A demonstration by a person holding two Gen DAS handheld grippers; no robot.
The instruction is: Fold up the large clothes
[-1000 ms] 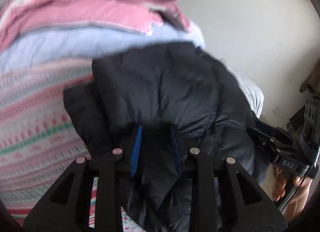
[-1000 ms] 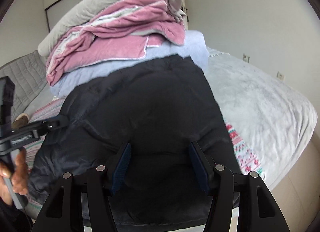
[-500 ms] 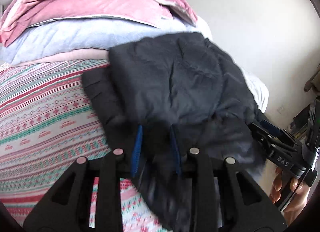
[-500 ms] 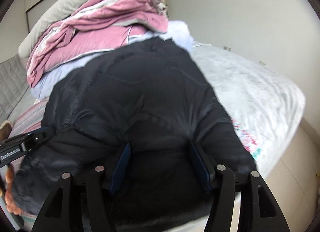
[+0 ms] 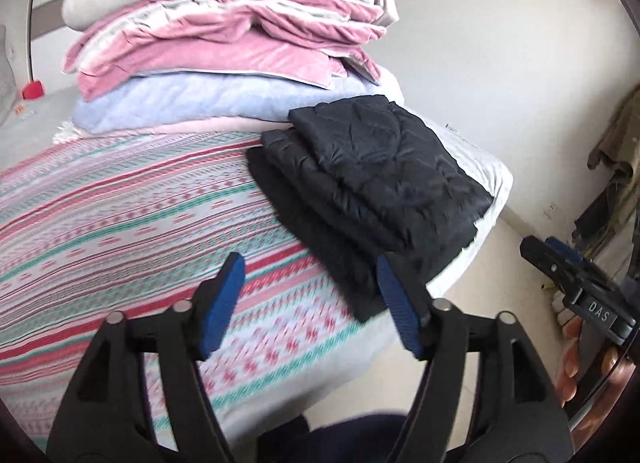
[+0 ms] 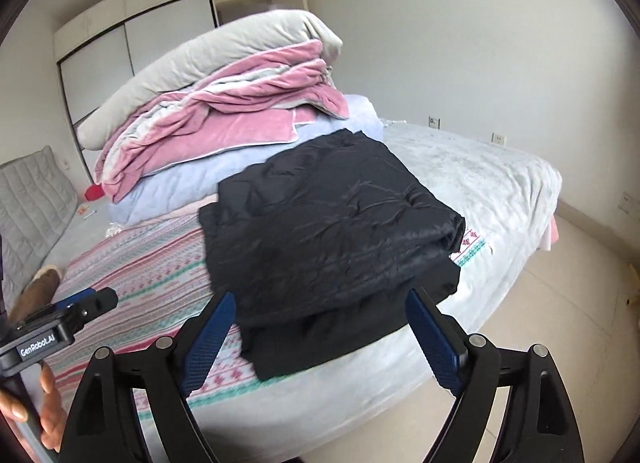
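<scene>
Your left hand-held gripper (image 5: 310, 295) wide open, marked "GenRobot.AI", your right hand-held gripper (image 6: 320, 333) open too, marked "DAS", folded black jacket (image 6: 328, 219) on bed (image 6: 492, 187)

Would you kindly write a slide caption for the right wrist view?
Open right gripper pulled back from the folded black jacket lying on the bed beside stacked blankets.

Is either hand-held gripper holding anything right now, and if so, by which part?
Nothing is held. The left hand-held gripper and right hand-held gripper are both open, apart from the folded black jacket on the bed.
</scene>
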